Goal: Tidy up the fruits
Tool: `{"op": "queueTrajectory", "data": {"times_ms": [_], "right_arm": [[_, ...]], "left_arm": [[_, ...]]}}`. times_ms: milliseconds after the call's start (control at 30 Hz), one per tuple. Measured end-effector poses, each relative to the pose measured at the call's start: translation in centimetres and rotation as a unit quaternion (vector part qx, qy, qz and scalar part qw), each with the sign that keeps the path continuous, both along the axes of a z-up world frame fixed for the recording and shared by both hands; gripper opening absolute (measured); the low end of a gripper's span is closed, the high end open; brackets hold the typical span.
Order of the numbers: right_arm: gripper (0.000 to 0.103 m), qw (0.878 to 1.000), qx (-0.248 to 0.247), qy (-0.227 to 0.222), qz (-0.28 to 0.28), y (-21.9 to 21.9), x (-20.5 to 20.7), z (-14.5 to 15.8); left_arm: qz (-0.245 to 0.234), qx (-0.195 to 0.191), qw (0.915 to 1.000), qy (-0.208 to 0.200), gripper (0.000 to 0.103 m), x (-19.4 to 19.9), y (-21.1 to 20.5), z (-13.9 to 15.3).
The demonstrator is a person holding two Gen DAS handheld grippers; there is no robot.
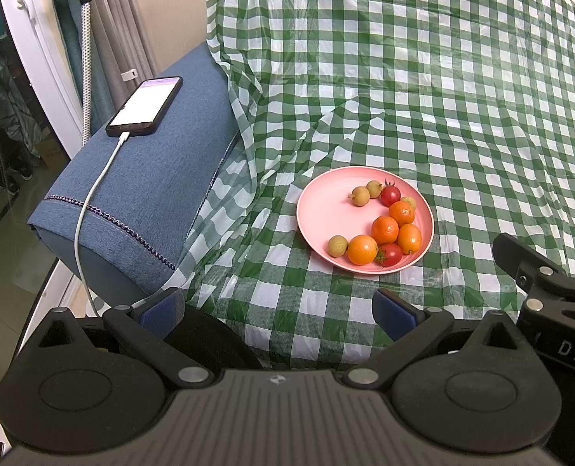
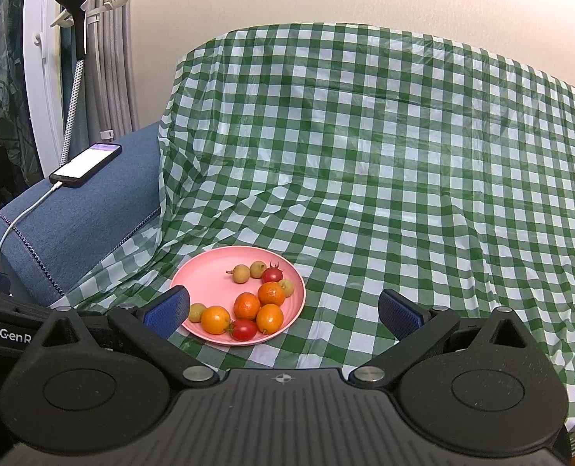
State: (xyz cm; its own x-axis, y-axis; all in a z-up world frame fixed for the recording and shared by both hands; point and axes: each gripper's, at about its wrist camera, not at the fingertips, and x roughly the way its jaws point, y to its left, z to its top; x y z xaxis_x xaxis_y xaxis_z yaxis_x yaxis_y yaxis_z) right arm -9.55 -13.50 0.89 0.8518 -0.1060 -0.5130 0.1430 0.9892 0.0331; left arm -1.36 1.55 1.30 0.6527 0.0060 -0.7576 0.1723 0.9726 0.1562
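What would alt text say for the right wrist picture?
A pink plate of small oranges, cherry tomatoes and greenish fruits sits on a green checked cloth, just beyond the open right gripper. A charging phone lies left.

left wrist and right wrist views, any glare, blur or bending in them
Left wrist view: sharp, phone screen blown out white, soft sheen on the checked cloth, fisheye curves the edges. Right wrist view: also sharp, cloth sheen again, pink plate evenly lit.

plate (image 1: 318, 209): pink; cloth (image 1: 423, 89): green-white check; armrest (image 1: 151, 194): blue; oranges (image 1: 362, 249): orange; tomatoes (image 1: 391, 194): red
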Motion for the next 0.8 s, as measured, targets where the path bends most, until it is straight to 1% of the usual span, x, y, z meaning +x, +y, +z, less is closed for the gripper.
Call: {"op": "queueTrajectory", "data": {"times_ms": [800], "right_arm": [[0.102, 1.000, -0.001, 0.000, 0.001, -0.07, 0.08, -0.02]], "left_arm": [[0.000, 0.001, 1.0000, 0.002, 0.103, 0.04, -0.21, -0.10]]}}
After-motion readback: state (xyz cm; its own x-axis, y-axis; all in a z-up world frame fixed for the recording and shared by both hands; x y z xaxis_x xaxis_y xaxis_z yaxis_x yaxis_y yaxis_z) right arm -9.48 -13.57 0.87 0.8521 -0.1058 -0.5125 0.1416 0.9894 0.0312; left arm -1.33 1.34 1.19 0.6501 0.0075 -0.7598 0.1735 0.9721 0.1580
